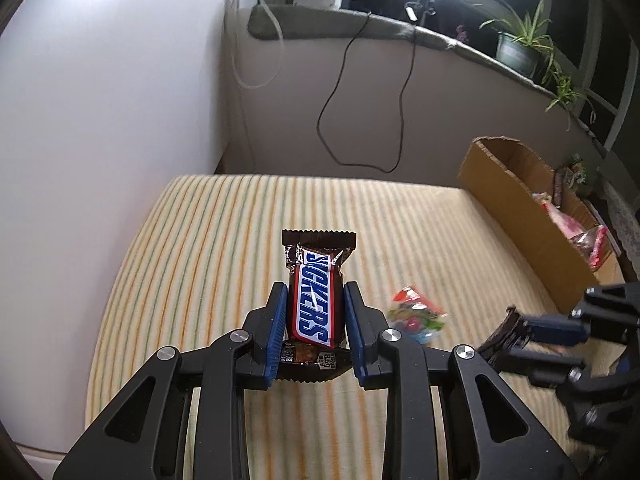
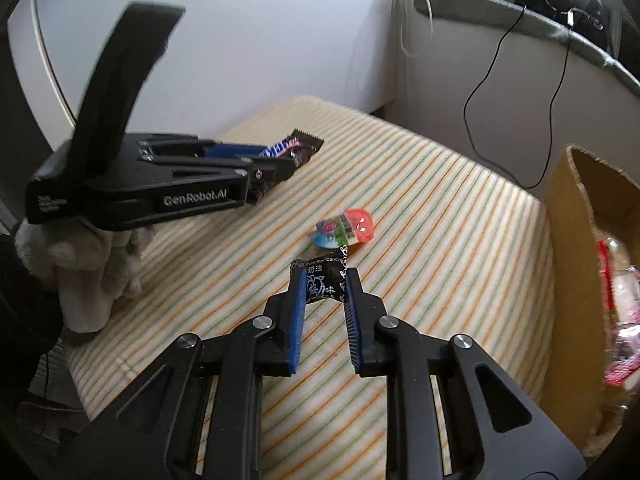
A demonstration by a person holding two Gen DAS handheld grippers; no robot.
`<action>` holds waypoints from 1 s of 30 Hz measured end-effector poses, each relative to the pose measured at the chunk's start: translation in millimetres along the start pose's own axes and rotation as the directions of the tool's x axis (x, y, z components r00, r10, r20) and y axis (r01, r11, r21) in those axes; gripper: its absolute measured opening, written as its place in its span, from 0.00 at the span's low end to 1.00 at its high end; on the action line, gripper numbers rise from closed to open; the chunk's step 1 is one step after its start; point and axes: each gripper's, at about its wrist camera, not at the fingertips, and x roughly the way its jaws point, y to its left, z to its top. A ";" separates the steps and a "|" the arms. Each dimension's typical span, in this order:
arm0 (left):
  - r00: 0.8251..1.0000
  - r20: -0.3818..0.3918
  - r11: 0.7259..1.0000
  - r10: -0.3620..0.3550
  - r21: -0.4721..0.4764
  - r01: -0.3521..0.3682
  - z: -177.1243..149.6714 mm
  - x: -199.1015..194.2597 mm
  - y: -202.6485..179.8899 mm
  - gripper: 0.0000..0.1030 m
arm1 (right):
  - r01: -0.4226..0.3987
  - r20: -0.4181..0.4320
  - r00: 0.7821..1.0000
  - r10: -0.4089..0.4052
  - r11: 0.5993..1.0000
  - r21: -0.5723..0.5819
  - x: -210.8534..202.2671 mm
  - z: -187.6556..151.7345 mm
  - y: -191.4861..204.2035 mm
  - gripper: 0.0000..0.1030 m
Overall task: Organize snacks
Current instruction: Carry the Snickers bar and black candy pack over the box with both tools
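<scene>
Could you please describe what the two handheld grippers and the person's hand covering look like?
Both the left gripper and right gripper are black plastic with silver pivot screws and ribbed blue finger pads. The left one carries white GenRobot.AI lettering and a curved black handle. A fuzzy grey glove covers the hand.

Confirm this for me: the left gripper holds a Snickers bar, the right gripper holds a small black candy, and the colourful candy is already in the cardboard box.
Not quite. The colourful candy lies on the striped cloth, outside the cardboard box, as the right wrist view shows. The rest stands: left gripper holds the Snickers bar, right gripper the black candy.
</scene>
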 end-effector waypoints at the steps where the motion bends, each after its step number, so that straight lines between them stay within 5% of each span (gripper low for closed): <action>1: 1.000 0.006 1.000 -0.004 0.004 0.004 1.7 -1.9 -2.7 0.26 | 0.006 0.014 1.000 -0.006 1.000 0.002 -7.1 0.6 -2.4 0.18; 14: 0.992 0.055 0.992 -0.110 0.072 0.106 38.7 -0.2 -74.3 0.26 | 0.091 0.135 0.985 -0.107 0.988 0.124 -84.9 1.4 -71.7 0.18; 30: 0.978 0.025 0.967 -0.208 0.153 0.201 73.2 30.6 -162.4 0.26 | 0.214 0.147 0.954 -0.260 0.938 0.271 -127.5 -11.3 -179.6 0.18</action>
